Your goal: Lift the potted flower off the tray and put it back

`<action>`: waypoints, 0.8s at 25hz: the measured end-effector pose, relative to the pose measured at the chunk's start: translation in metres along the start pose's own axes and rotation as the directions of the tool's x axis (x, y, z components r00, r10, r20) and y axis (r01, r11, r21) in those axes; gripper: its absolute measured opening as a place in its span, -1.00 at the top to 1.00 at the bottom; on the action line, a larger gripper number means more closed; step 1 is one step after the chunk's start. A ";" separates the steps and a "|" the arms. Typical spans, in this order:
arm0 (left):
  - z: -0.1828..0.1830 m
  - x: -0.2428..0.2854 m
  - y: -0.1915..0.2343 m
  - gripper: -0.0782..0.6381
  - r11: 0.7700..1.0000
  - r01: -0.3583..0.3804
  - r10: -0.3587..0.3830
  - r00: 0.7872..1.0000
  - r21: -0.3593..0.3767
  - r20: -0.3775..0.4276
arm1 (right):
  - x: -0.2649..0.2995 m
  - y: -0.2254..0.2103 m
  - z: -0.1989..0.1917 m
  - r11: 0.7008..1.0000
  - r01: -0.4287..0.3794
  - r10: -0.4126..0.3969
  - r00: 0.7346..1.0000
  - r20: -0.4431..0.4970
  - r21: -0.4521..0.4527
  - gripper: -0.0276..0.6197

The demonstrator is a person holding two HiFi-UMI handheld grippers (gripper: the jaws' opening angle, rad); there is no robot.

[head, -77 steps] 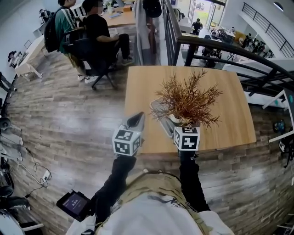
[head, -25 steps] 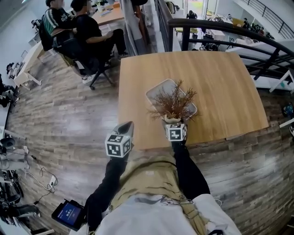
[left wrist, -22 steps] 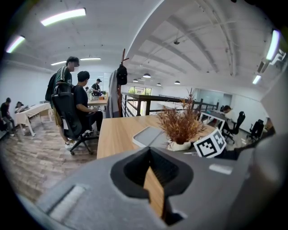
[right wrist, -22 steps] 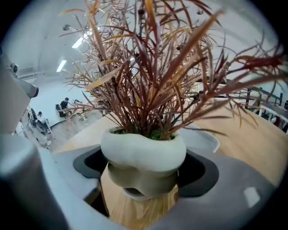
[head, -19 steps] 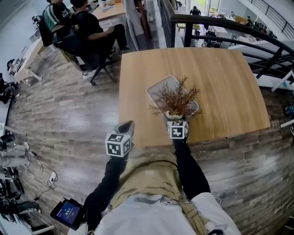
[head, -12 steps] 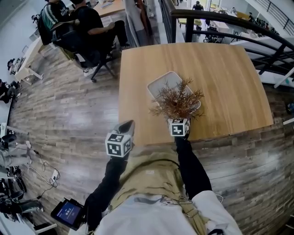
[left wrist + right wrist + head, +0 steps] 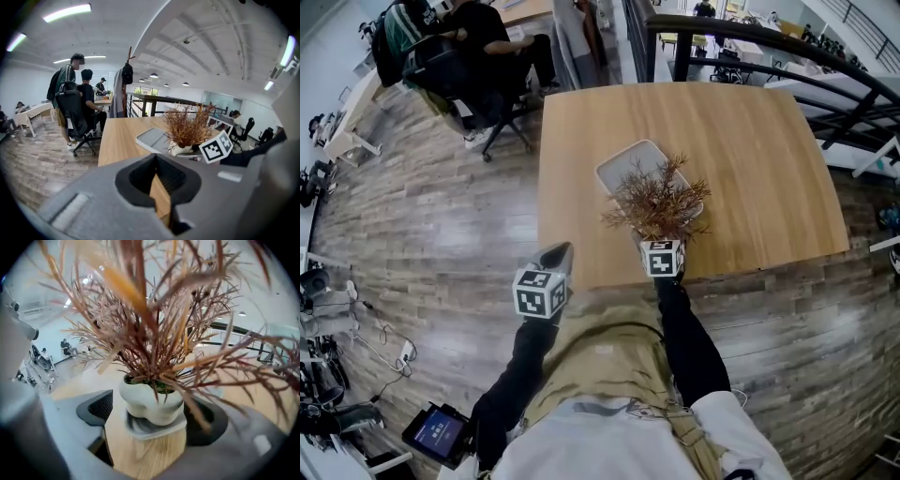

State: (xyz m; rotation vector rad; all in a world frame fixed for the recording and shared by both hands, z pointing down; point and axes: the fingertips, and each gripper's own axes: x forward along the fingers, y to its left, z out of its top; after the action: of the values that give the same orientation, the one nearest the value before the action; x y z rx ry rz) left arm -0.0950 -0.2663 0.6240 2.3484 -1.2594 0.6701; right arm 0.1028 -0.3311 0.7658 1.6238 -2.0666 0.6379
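The potted flower [image 7: 656,197], dry reddish-brown sprigs in a small white pot [image 7: 150,401], is over the near corner of the pale grey tray [image 7: 628,164] on the wooden table [image 7: 750,141]. My right gripper [image 7: 657,236] is shut on the pot, one jaw on each side [image 7: 150,419]. The tray's corner [image 7: 140,428] shows blurred right under the pot; I cannot tell whether the two touch. My left gripper [image 7: 555,255] hangs off the table's near-left edge, shut and empty [image 7: 156,158]. In its view the flower [image 7: 187,129] and tray [image 7: 152,138] lie ahead to the right.
Two people [image 7: 478,37] sit on office chairs at a desk beyond the table's far-left corner. A dark railing [image 7: 750,56] runs behind the table at the right. A tablet [image 7: 441,433] lies on the wooden floor at the lower left.
Three seconds ago the flower was held high, close to the head camera. It has come down to the tray's near corner and barely shifted over the last second. The left gripper stayed put.
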 end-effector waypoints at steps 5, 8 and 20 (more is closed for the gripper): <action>0.016 -0.010 -0.022 0.78 0.999 0.038 -0.038 0.999 -0.017 0.002 | -0.044 0.015 0.007 0.999 -0.017 0.017 1.000 -0.011 -0.033 -0.41; 0.037 -0.022 -0.031 0.78 0.998 0.054 -0.053 0.998 -0.020 0.016 | -0.076 0.029 0.022 0.999 -0.014 0.013 1.000 -0.014 -0.041 -0.25; 0.102 -0.057 -0.063 0.78 0.997 0.081 -0.078 0.987 -0.018 0.138 | -0.204 0.059 0.120 0.992 -0.004 0.016 0.995 0.094 -0.126 0.85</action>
State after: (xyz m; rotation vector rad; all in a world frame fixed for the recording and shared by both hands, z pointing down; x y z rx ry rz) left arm -0.0459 -0.2514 0.5018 2.4468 -1.2152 0.4728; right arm 0.0838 -0.2327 0.5432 1.6014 -2.1376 0.4313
